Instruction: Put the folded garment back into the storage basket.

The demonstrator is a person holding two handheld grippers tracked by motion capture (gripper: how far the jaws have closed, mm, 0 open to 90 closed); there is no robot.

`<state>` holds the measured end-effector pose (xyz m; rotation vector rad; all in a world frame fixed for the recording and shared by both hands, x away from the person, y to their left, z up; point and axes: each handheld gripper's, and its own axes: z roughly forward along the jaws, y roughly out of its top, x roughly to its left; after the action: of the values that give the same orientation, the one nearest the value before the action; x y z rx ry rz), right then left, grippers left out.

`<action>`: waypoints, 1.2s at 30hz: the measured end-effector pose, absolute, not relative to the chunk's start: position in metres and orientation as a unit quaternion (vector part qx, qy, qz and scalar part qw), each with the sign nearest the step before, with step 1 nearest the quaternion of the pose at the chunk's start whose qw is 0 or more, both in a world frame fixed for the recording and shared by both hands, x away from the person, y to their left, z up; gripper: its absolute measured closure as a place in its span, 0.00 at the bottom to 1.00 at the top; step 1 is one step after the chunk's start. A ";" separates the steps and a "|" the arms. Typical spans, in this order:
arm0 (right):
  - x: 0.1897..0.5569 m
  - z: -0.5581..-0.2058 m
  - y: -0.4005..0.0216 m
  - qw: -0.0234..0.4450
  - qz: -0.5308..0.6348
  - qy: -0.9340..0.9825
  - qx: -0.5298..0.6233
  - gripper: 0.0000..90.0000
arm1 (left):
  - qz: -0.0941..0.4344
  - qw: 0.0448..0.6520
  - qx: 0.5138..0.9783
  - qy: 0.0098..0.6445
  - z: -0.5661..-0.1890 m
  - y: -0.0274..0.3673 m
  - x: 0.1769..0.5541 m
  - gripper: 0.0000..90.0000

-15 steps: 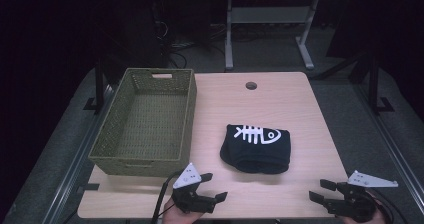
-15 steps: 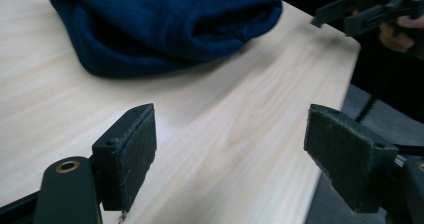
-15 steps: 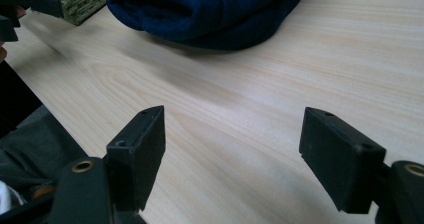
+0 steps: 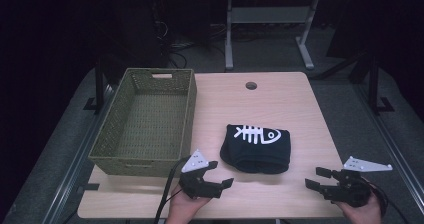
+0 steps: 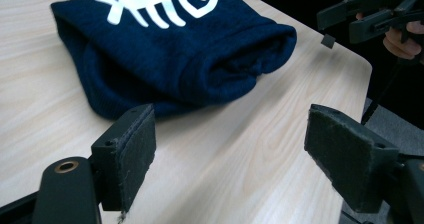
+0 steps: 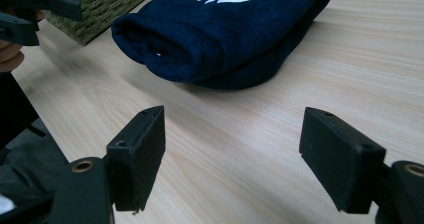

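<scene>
Sweater (image 4: 258, 148), folded, navy with white fish-skeleton print, lies mid-table (image 4: 280, 104), just right of the green wicker basket (image 4: 145, 121). Left gripper (image 4: 216, 174) sits near its front-left corner, right gripper (image 4: 315, 178) off to its front-right; both have jaws wide and nothing between them. Bare wood separates each from the sweater. Cable hole (image 4: 251, 85) sits at the far edge.

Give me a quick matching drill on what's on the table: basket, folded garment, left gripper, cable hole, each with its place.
1 basket
2 folded garment
3 left gripper
4 cable hole

a table's far edge
b table's left side
c middle of the table
d near edge, open, beside the basket's near corner

Pairs: 1-b, 2-c, 3-d, 4-a
</scene>
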<state>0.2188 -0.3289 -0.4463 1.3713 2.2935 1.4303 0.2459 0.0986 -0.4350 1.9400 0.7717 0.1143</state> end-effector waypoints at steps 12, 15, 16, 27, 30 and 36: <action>0.254 -0.434 -0.315 0.040 0.461 0.762 0.454 0.28 | 0.053 0.485 0.796 0.358 -0.434 0.079 0.282 0.23; 0.262 -0.434 -0.311 0.036 0.457 0.764 0.455 0.28 | 0.055 0.483 0.794 0.366 -0.434 0.076 0.288 0.23; 0.265 -0.434 -0.310 0.033 0.454 0.765 0.456 0.28 | 0.058 0.484 0.787 0.378 -0.435 0.073 0.295 0.23; 0.299 -0.438 -0.294 0.012 0.434 0.768 0.471 0.28 | 0.072 0.445 0.790 0.416 -0.444 0.056 0.327 0.22; 0.308 -0.443 -0.289 0.008 0.425 0.768 0.480 0.28 | 0.071 0.445 0.788 0.421 -0.446 0.055 0.331 0.23; 0.322 -0.452 -0.279 0.006 0.406 0.771 0.491 0.28 | 0.062 0.409 0.792 0.448 -0.456 0.052 0.346 0.22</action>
<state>0.3215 -0.2789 -0.4525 1.5363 2.4129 1.2702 0.3464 0.0522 -0.4563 1.9963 1.1299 0.1564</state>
